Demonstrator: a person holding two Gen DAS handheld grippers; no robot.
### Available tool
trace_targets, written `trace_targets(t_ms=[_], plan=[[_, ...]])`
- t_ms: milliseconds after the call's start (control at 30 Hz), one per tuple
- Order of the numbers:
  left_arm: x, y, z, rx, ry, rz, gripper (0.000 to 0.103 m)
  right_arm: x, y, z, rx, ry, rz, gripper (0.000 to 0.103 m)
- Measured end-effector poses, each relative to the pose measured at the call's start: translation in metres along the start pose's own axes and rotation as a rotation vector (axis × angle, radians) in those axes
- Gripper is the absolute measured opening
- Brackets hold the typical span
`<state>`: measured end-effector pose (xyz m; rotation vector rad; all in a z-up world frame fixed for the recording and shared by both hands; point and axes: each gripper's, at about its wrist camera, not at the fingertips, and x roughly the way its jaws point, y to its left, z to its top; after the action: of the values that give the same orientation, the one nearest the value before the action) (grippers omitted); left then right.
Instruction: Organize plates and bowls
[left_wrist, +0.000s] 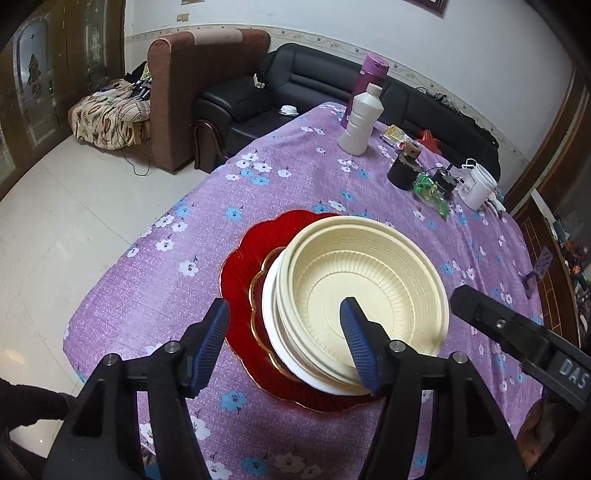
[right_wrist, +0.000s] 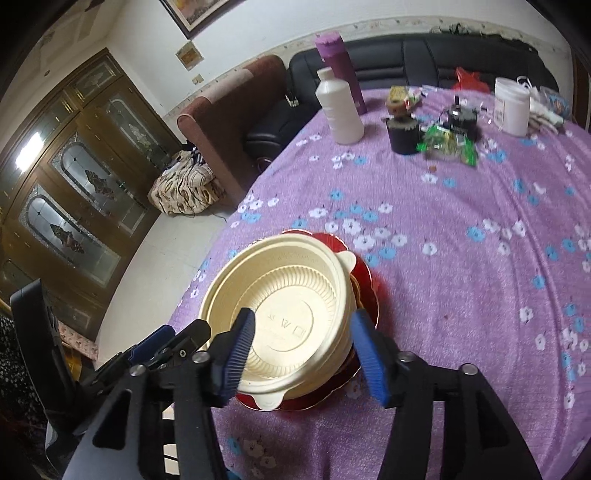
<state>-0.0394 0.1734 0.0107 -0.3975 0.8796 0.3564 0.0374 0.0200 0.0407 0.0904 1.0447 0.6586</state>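
a cream bowl (left_wrist: 364, 295) sits on top of a small stack in the middle of the table (left_wrist: 295, 177). under it is a white bowl (left_wrist: 271, 314), and under that a red plate (left_wrist: 240, 280) with a wavy gold edge. the red plate lies flat on the purple flower cloth (left_wrist: 155, 280).

in the left view the stack is at the centre, and the left gripper (left_wrist: 286, 345) comes in from 6 o'clock. its two blue pads (left_wrist: 212, 343) are wide apart and hold nothing. one pad is out over the red plate's edge at 9 o'clock of the stack, and the other is in front of the inside of the cream bowl. i can't tell if that pad touches the bowl or just hangs above it.

in the right view the right gripper (right_wrist: 306, 352) also comes in from 6 o'clock. its pads are wide apart too, with nothing held. the cream bowl (right_wrist: 280, 306) shows between them, with one pad in front of its near rim and the other just beside its outer side.

far back at 12 o'clock stand a white bottle (left_wrist: 360, 120) and a purple flask (left_wrist: 367, 83) close behind it. at 2 o'clock there is a black jar (left_wrist: 402, 171), a green packet (left_wrist: 430, 190) and a white tub (left_wrist: 476, 184). past the table are a black sofa (left_wrist: 258, 99) and a brown chair (left_wrist: 184, 85).
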Motion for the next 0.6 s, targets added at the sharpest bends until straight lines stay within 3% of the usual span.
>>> trace_targets(t_ms=[100,133,367,600], plan=[[0.0,-0.002,-0.001,0.0,-0.001,0.003,0.069,-0.009,0.003,-0.003,-0.034,-0.03,0.0,0.071],[-0.001,-0.002,-0.001,0.001,-0.001,0.002,0.076,-0.013,0.005,-0.004,-0.046,-0.036,0.001,0.073],[-0.016,-0.004,-0.01,0.029,-0.055,-0.018,0.086,-0.042,0.016,-0.027,-0.268,-0.085,-0.021,0.103],[-0.018,-0.013,-0.026,0.147,-0.049,0.033,0.095,-0.041,0.008,-0.055,-0.397,-0.051,-0.041,0.103]])
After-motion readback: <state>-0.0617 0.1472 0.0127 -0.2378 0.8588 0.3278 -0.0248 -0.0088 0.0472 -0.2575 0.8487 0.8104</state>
